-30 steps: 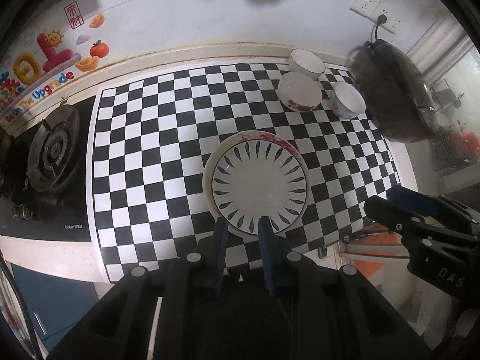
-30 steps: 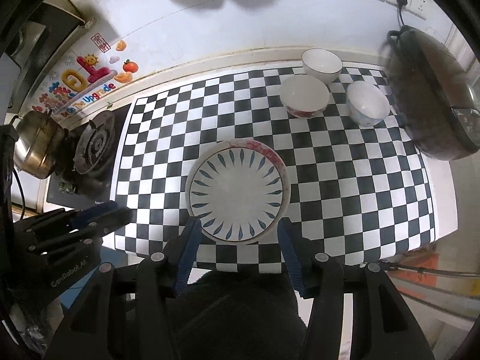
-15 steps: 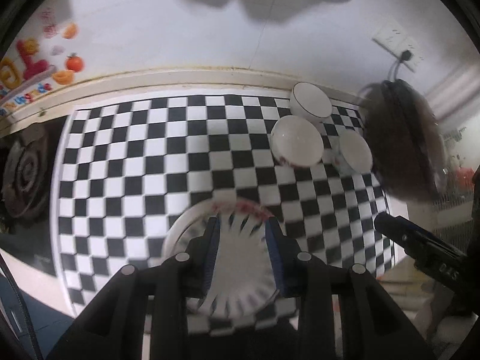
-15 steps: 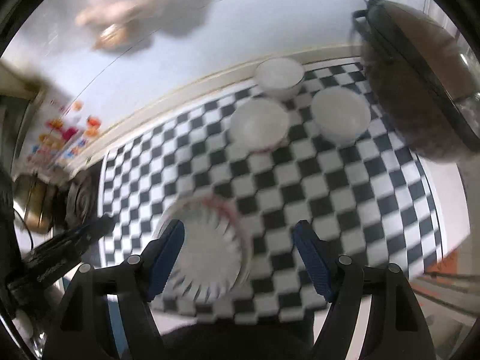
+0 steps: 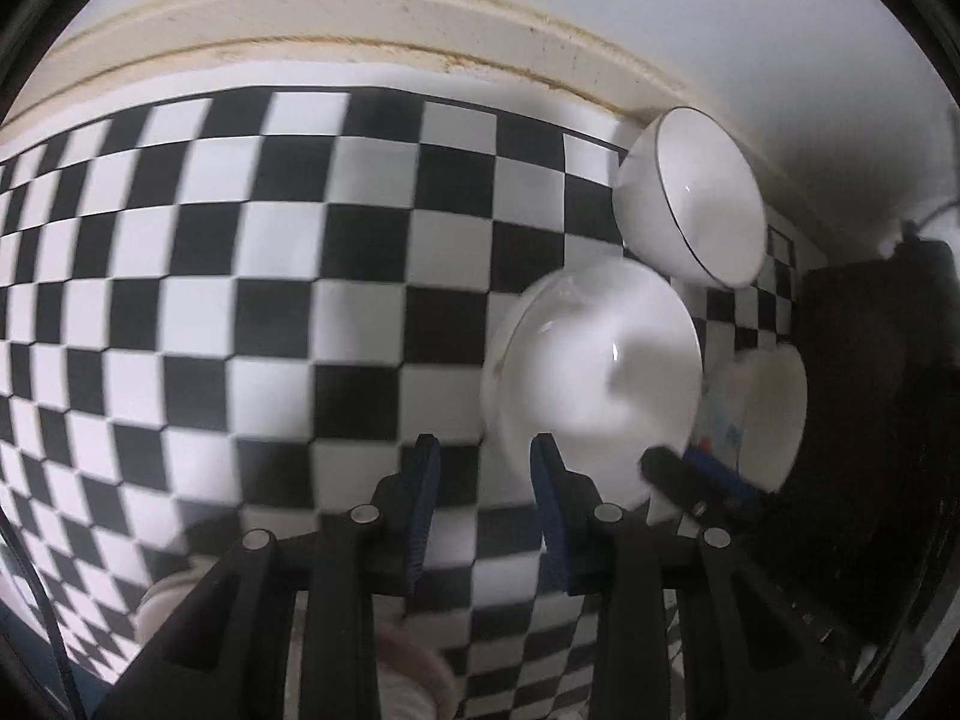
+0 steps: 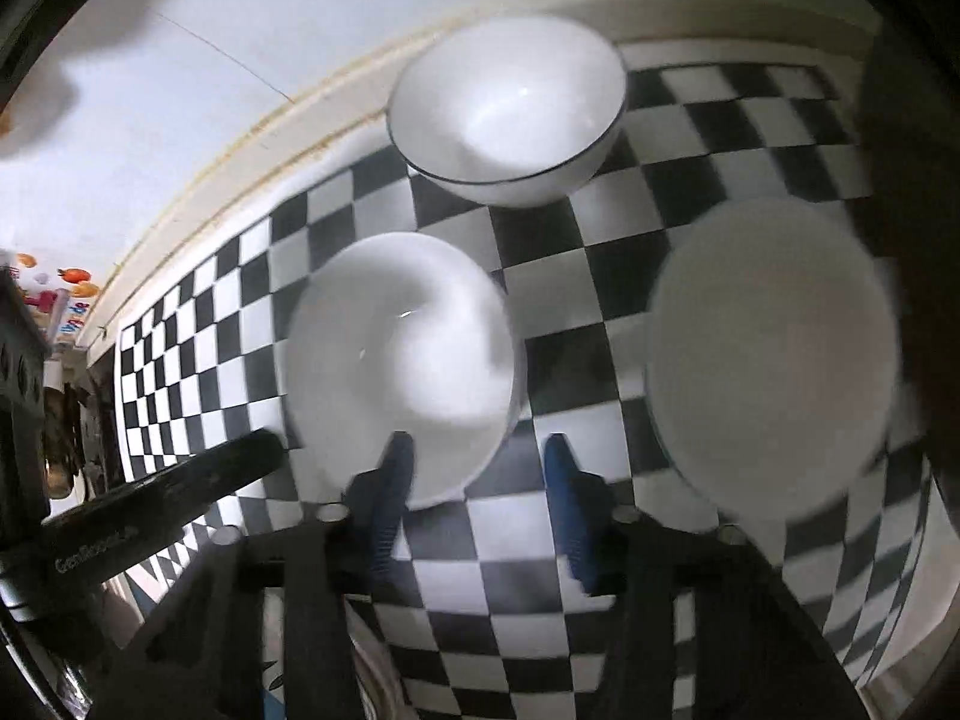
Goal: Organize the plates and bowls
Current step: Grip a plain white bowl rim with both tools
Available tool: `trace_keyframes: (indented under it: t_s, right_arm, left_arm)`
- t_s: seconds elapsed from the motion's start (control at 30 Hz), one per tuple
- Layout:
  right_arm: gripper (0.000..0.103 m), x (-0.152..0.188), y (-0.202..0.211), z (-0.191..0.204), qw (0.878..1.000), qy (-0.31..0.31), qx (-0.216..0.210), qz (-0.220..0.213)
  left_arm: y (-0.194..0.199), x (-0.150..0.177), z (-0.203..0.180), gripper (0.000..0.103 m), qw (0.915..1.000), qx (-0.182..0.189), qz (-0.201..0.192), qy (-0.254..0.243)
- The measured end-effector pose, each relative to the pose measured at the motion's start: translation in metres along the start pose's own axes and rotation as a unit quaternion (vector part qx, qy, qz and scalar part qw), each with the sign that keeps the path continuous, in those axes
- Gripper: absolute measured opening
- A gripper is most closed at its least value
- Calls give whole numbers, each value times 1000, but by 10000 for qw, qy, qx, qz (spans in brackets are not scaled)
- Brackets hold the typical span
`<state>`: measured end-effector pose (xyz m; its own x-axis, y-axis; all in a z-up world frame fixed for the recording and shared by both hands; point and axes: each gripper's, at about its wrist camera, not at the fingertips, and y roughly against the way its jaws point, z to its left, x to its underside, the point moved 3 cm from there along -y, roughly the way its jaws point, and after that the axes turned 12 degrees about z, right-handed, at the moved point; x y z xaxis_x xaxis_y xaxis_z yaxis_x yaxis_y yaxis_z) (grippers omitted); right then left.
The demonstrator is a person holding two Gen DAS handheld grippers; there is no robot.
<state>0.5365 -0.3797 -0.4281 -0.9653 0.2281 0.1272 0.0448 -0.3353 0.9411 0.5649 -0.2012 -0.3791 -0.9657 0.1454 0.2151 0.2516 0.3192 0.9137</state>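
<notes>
Three bowls [image 6: 402, 360] on checkered counter [image 6: 600, 588], one nearest the wall [image 6: 210, 12]

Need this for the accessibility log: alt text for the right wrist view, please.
Three white bowls sit apart on a black-and-white checkered counter: a dark-rimmed bowl by the wall, a middle bowl and a right-hand bowl. The right gripper is open and empty, its left finger overlapping the middle bowl's near rim. The image is blurred.
</notes>
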Motion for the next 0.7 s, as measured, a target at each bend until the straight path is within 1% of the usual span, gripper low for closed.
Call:
trace_keyframes:
  t_s: [0.07, 0.13, 0.2, 0.23, 0.27, 0.3, 0.4, 0.47, 0.53, 0.7]
  right_arm:
    - [30, -7, -8, 0, 10000, 58, 12, 75]
    - [25, -14, -15, -1, 9997, 83, 171, 141]
    - [13, -21, -22, -4, 9993, 87, 279, 226]
    - [13, -24, -24, -6, 9991, 81, 314, 259]
    - [13, -26, -27, -7, 9992, 86, 262, 288]
    - [13, -28, -28, -7, 9992, 99, 255, 301]
    - [13, -28, -29, -6, 9987, 197, 370, 291]
    - [13, -24, -30, -4, 9988, 207, 328, 300]
    - [13, -14, -27, -4, 9991, 195, 264, 285]
    - [13, 12, -7, 0, 9994, 264, 187, 113]
  left_arm:
    - [-9, -11, -5, 29, 10000, 5, 97, -23]
    - [-16, -19, -11, 28, 9999, -77, 82, -91]
    - [-21, -24, -16, 25, 9995, -278, 69, -136]
    - [-22, -25, -18, 22, 9991, -401, 15, -158]
    - [-22, -25, -20, 20, 9986, -488, -42, -203]
    - [-22, -24, -21, 19, 9983, -533, -77, -235]
    - [-23, -20, -21, 17, 9980, -565, -99, -282]
    - [-22, -13, -23, 17, 9975, -609, -111, -333]
    - [-22, -7, -28, 17, 9971, -649, -148, -370]
    - [-9, 24, -36, 17, 9972, -524, -264, -464]
